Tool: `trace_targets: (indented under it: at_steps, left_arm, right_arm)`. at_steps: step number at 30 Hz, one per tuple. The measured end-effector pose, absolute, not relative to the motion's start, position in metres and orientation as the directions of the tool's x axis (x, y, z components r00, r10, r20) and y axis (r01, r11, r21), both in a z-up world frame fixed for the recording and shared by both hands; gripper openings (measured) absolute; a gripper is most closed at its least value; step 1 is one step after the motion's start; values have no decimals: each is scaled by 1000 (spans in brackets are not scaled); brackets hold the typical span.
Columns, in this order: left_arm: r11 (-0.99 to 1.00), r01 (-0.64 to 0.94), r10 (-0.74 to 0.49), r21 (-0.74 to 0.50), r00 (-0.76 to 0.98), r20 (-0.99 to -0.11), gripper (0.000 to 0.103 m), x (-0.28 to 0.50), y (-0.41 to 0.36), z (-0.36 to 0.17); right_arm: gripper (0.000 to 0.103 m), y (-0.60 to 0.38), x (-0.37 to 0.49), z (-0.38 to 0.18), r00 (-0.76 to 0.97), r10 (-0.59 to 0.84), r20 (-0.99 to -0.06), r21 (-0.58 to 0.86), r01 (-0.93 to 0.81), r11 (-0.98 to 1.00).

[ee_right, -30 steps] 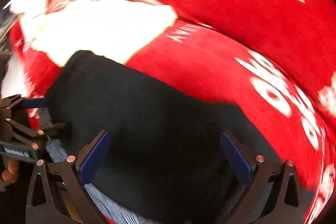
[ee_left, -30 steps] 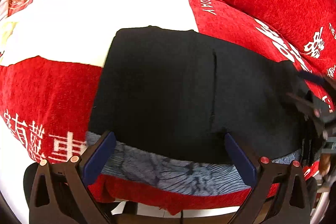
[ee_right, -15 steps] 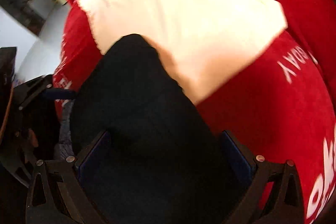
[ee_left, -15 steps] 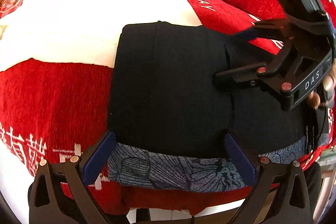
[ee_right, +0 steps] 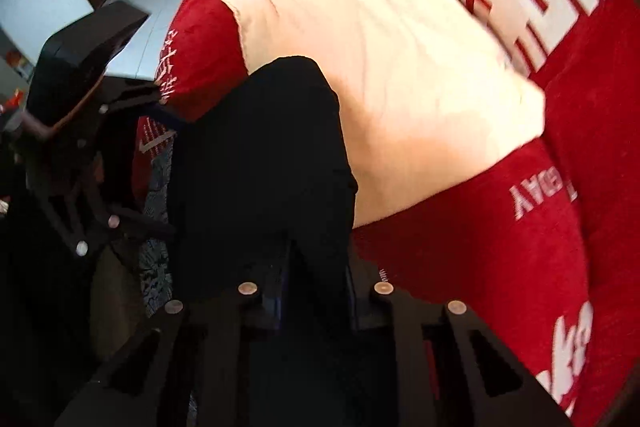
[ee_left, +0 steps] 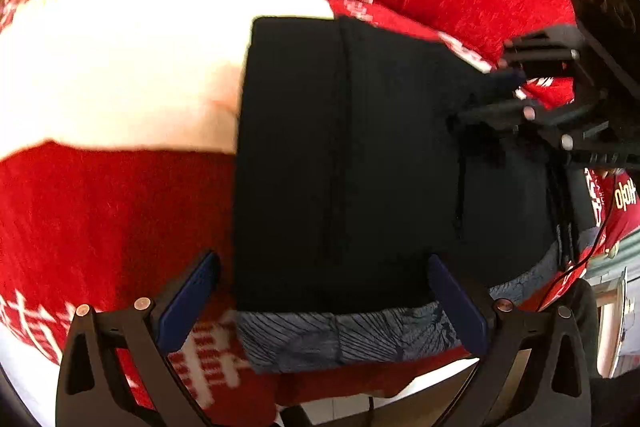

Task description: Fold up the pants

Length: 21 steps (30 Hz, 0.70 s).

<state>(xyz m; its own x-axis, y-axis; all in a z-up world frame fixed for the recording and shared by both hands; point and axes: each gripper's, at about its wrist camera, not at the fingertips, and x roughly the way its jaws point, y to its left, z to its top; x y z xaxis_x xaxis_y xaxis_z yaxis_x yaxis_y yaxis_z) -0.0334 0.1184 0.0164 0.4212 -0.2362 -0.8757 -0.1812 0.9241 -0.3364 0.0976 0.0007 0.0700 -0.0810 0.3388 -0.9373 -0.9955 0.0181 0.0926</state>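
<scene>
Black pants [ee_left: 360, 163], red bed [ee_left: 112, 219]: right gripper [ee_right: 316, 291] jaws just closed, pinching the pants' edge, ready to fold; left gripper [ee_left: 320, 299] jaws wide, empty.

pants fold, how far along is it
Done: the black pants lie on the red blanket as a flat, already folded rectangle. In hand: the right hand-held gripper has just closed on their edge; the left hand-held gripper is open. Left: the next fold over.

Both wrist cameras look steeply down, close over the black pants [ee_left: 340, 155] on the red blanket [ee_left: 100, 211]. Each view shares the pants [ee_right: 260, 163], the cream cloth [ee_right: 380, 67] and the other gripper.
</scene>
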Motion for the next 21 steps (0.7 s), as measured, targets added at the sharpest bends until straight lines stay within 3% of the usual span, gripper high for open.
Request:
trace_targets:
  at_steps: [4, 8, 13, 15, 17, 21]
  left_arm:
    - [855, -117, -399, -505, 474, -785, 103, -32, 144, 19]
    - [748, -82, -581, -659, 398, -709, 103, -4, 152, -4]
    - [784, 18, -591, -620, 323, -739, 103, 18, 119, 0]
    - [831, 27, -533, -555, 321, -783, 84, 17, 110, 5]
    - [834, 14, -525, -551, 325, -786, 51, 15, 110, 13]
    - [862, -11, -482, -507, 291, -826, 44, 18, 99, 24]
  right_arm:
    - [22, -9, 95, 85, -70, 399, -914, 76, -997, -1]
    - [21, -9, 94, 93, -86, 444, -892, 89, -996, -13]
    - [21, -8, 96, 90, -88, 452, -888, 103, -995, 8]
    - [20, -8, 97, 84, -87, 444, -892, 109, -994, 25]
    - [20, -6, 98, 77, -63, 427, -902, 90, -995, 45]
    - [40, -10, 120, 81, -25, 433, -901, 132, -967, 218]
